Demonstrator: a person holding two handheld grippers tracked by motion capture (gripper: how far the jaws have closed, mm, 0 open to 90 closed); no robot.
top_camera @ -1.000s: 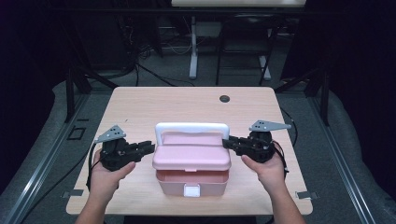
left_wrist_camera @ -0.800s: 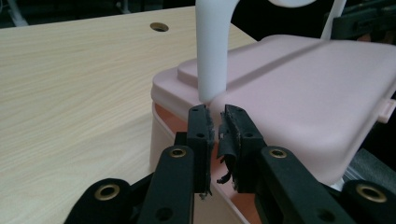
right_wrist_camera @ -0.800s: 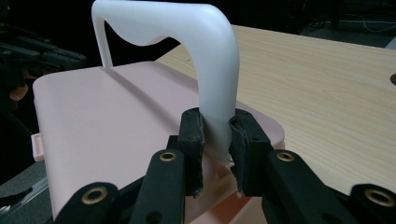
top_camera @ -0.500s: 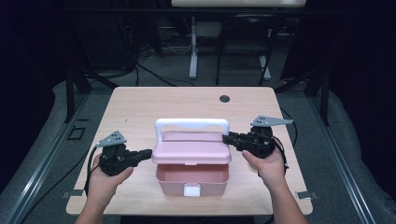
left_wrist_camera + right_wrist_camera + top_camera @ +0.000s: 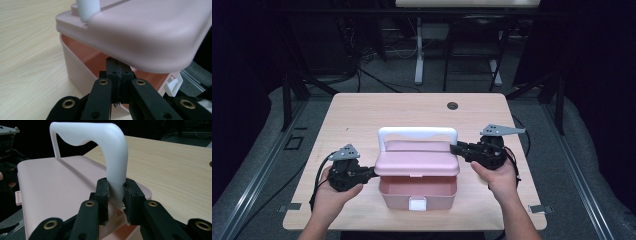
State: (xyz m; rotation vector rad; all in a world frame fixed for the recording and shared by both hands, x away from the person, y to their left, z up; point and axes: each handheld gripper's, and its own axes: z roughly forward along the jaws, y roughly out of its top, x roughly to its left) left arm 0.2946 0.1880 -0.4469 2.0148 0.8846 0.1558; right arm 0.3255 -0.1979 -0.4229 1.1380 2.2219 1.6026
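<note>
Pink box [image 5: 417, 192] sat in the lower middle of the high view, on the near half of the table [image 5: 362, 115]. Its long axis ran left to right across the frame. The white latch [image 5: 417, 203] on its front wall faced the bottom edge of the frame, toward me.

The lid [image 5: 417, 162] was partly raised, its front edge lifted off the body, so the pinkish interior showed below it in the high view. The white handle [image 5: 417, 133] stood upright along the far side of the lid, its span parallel to the box's long axis.

Left gripper [image 5: 371, 172]: at the left end of the box, lower left of centre in the high view. In the left gripper view the jaws were pressed together with nothing between the pads; they had just been closing. The joined tips [image 5: 118, 72] sat under the lifted lid corner, above the rim of the box body, at the gap. I could not tell whether they touched the underside of the lid.

Right gripper [image 5: 456, 148]: at the right end of the box, right of centre in the high view. In the right gripper view the gripper [image 5: 115, 195] pinched the lower right leg of the handle [image 5: 112, 152], one pad on each side, where the leg met the lid [image 5: 57, 190].

A small dark round hole [image 5: 452, 105] lay in the table top toward the far edge, upper middle of the high view, well apart from the box.
</note>
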